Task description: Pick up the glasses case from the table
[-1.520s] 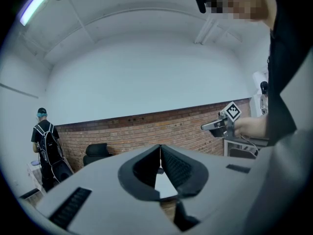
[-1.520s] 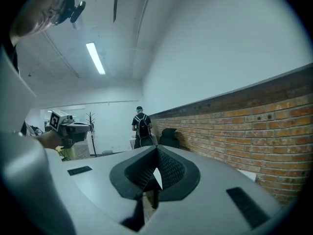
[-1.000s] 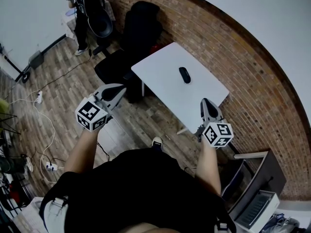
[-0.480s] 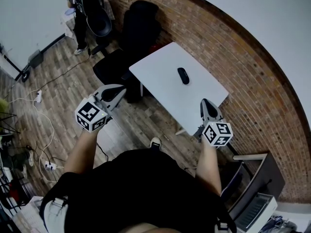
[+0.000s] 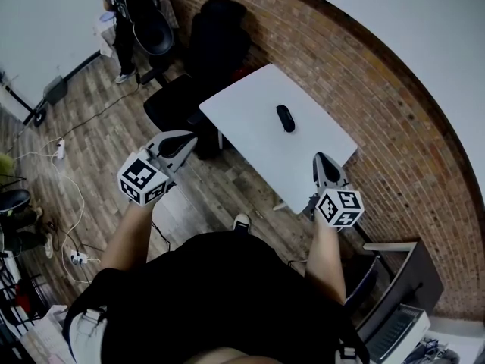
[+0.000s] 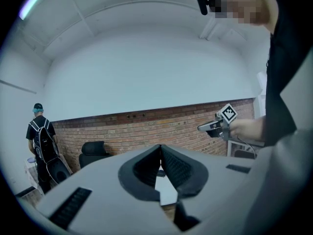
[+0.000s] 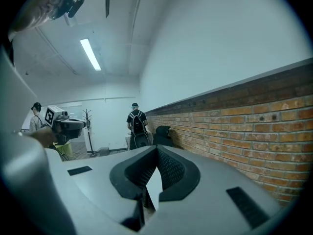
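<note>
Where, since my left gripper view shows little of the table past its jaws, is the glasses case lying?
Observer: In the head view the glasses case lies alone on the white table, roughly mid-table.
Operator: Is the right gripper ready to take it?
Observer: Not yet. The right gripper has its jaws together with nothing between them, as its own view shows.
Operator: Which gripper is closer to the case?
Observer: Seemingly the right. In the head view it hangs over the table's near edge, while the left gripper is over the wooden floor beside the table.
</note>
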A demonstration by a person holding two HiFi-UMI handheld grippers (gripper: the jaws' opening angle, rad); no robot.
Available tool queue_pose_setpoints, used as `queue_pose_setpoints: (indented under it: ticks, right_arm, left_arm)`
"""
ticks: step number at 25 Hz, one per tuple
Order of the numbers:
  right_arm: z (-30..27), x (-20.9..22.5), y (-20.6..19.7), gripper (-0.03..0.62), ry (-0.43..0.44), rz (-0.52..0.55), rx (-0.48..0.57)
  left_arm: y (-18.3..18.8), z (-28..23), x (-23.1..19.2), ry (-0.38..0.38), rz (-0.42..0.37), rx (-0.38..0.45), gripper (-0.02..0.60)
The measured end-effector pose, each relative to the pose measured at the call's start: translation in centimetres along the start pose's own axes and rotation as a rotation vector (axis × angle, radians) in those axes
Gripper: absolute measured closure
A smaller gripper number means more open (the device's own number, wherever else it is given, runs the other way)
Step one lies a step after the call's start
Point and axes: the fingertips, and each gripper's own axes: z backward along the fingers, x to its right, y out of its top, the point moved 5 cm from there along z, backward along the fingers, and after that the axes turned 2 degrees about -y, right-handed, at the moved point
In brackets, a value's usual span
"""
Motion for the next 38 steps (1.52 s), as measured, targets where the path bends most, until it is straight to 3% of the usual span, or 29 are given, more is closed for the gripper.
queue_pose_setpoints:
  ticks: [25,38]
  right_arm:
    - [-6.9,5.8,-0.2,0.579,0.028,0.003,-0.054]
    - [-12.0,8.4,-0.4,0.579,0.058,0.016,-0.080]
  left_arm:
    - [-1.4,-6.5,-3.9,0.047,0.000,-0.062,0.569]
    - [-2.9,-9.5,-7.2,0.089,0.038,-0.083,0.569]
